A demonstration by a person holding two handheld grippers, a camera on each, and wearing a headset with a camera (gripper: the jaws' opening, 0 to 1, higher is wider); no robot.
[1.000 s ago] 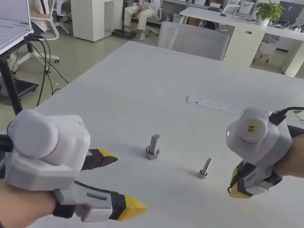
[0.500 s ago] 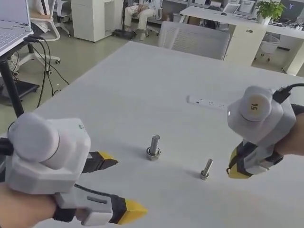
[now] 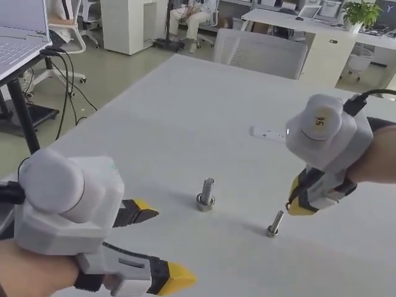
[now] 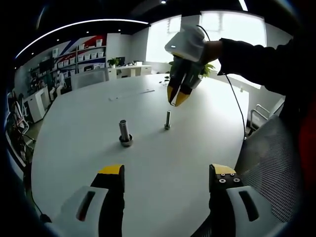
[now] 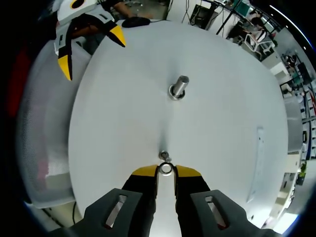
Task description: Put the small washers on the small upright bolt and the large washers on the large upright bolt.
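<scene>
The large upright bolt (image 3: 206, 193) stands mid-table with a ring-like base; the small upright bolt (image 3: 274, 224) stands to its right. My right gripper (image 3: 297, 207) hovers just above and right of the small bolt. In the right gripper view it (image 5: 166, 170) is shut on a small washer (image 5: 166, 169), directly over the small bolt (image 5: 164, 156), with the large bolt (image 5: 178, 88) farther on. My left gripper (image 3: 164, 244) is open at the near left, its fingers wide apart with nothing between them. The left gripper view has both bolts (image 4: 124, 133) (image 4: 168, 120) ahead of it.
A white power strip (image 3: 266, 133) lies on the table (image 3: 154, 124) behind the bolts. A mesh chair (image 3: 260, 52) stands at the far edge. A laptop (image 3: 21, 37) on a stand with cables is off to the left.
My right gripper has lifted and moved left, from beside the small bolt to just above it. The left gripper has barely moved. The head camera shifted slightly.
</scene>
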